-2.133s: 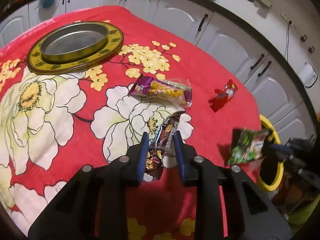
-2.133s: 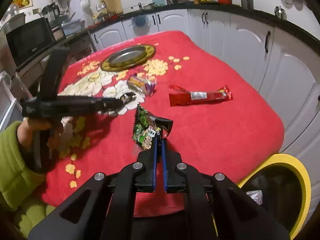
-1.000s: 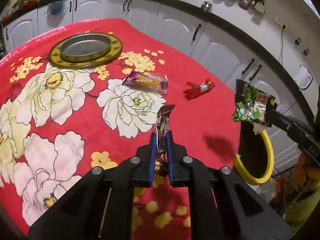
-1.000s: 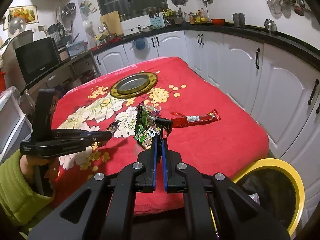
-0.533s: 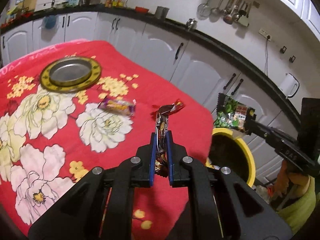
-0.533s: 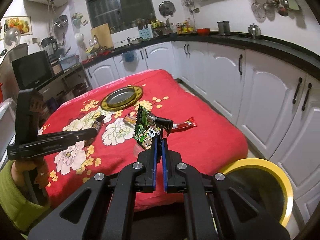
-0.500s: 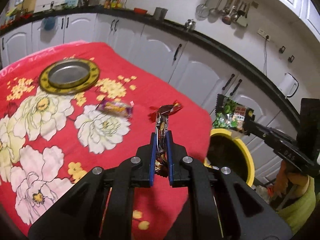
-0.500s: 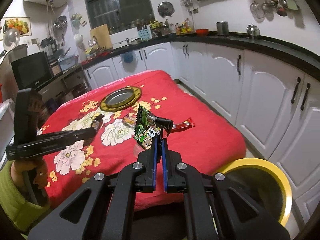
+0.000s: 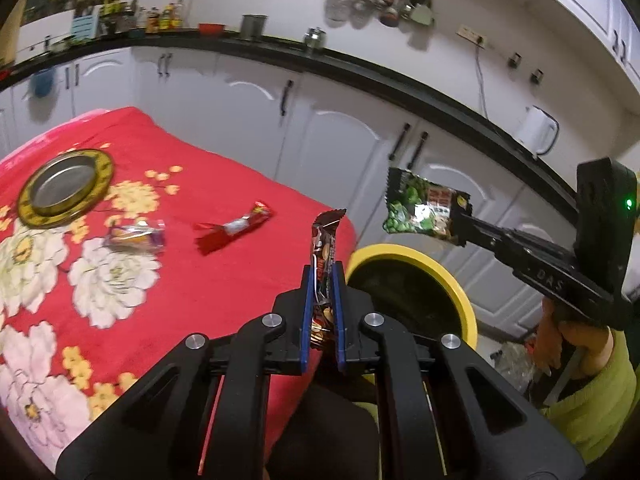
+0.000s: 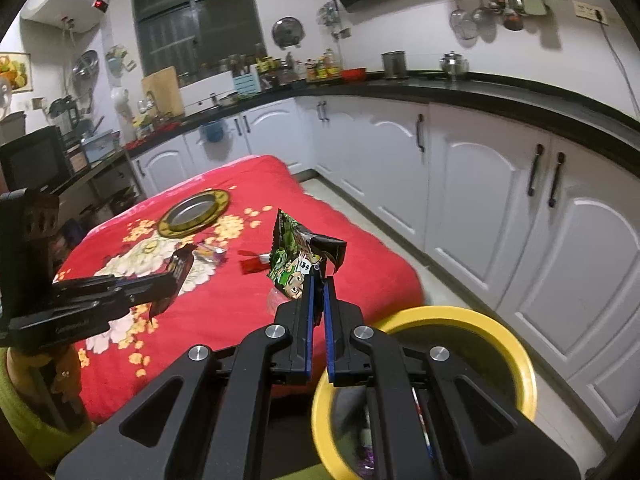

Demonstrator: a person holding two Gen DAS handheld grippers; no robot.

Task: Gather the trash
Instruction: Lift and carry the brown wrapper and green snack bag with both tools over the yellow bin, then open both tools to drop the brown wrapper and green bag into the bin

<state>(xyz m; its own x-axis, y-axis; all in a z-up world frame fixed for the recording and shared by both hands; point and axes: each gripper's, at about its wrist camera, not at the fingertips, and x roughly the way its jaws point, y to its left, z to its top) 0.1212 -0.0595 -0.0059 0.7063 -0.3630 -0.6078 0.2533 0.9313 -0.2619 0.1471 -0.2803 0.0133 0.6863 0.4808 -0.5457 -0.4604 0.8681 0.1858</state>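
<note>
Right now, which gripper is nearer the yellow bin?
Right. The right gripper holds its green packet by the yellow bin rim; the left gripper sits farther back, near the table edge.

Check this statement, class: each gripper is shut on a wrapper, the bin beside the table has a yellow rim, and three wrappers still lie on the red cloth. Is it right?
One detail is wrong: two wrappers, not three, lie on the red cloth, the red wrapper and the purple wrapper, as the left wrist view shows. The rest stands.
</note>
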